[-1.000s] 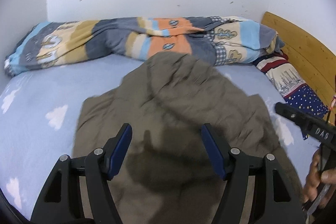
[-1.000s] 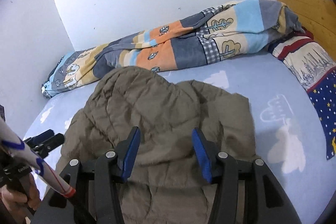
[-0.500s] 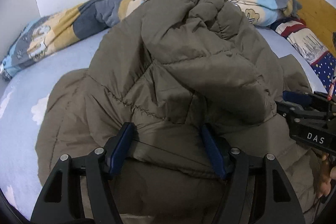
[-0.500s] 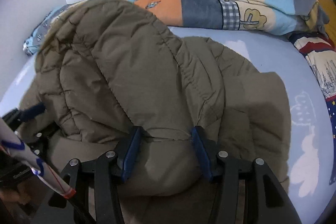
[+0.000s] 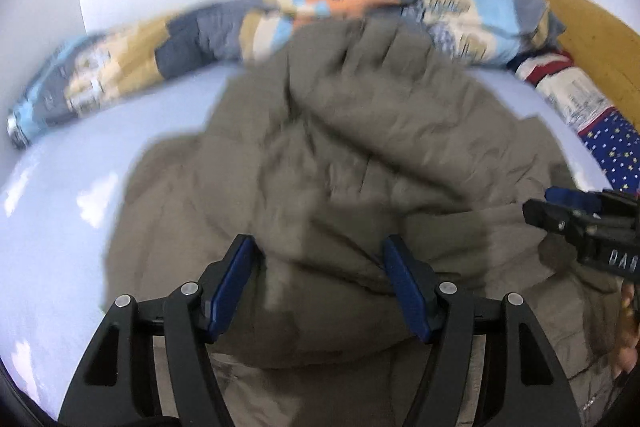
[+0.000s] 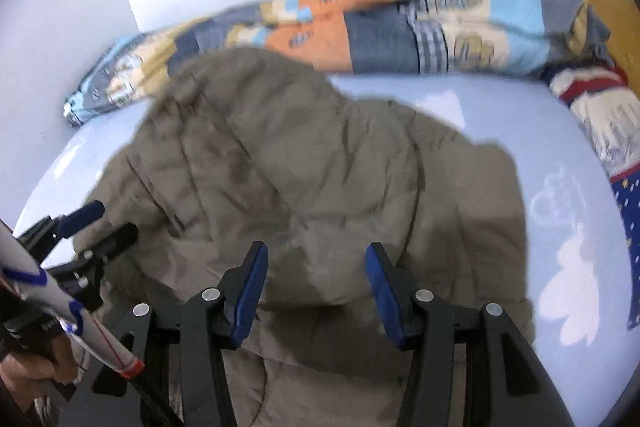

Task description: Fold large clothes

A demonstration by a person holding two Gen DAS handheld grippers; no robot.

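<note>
An olive padded jacket (image 5: 360, 147) lies rumpled on the light blue bed sheet (image 5: 60, 207), its hood end toward the far wall. My left gripper (image 5: 318, 247) is shut on a thick fold of its near edge, with fabric filling the gap between the blue pads. My right gripper (image 6: 316, 251) grips the same near edge of the jacket (image 6: 300, 167) further right. Each gripper shows in the other's view: the right gripper (image 5: 580, 223) at the right edge, the left gripper (image 6: 88, 223) at the left. Both views are motion-blurred.
A patchwork quilt (image 6: 380, 27) is bunched along the white wall behind the jacket. A patterned pillow (image 5: 580, 107) leans on the wooden headboard (image 5: 580, 19) at the right. A hand (image 6: 32, 371) and a white rod (image 6: 52, 291) sit at the lower left.
The jacket's hood end billowed up toward the cameras half a second ago and has sunk back onto the bed. Both grippers have come down with the fold still between their pads.
</note>
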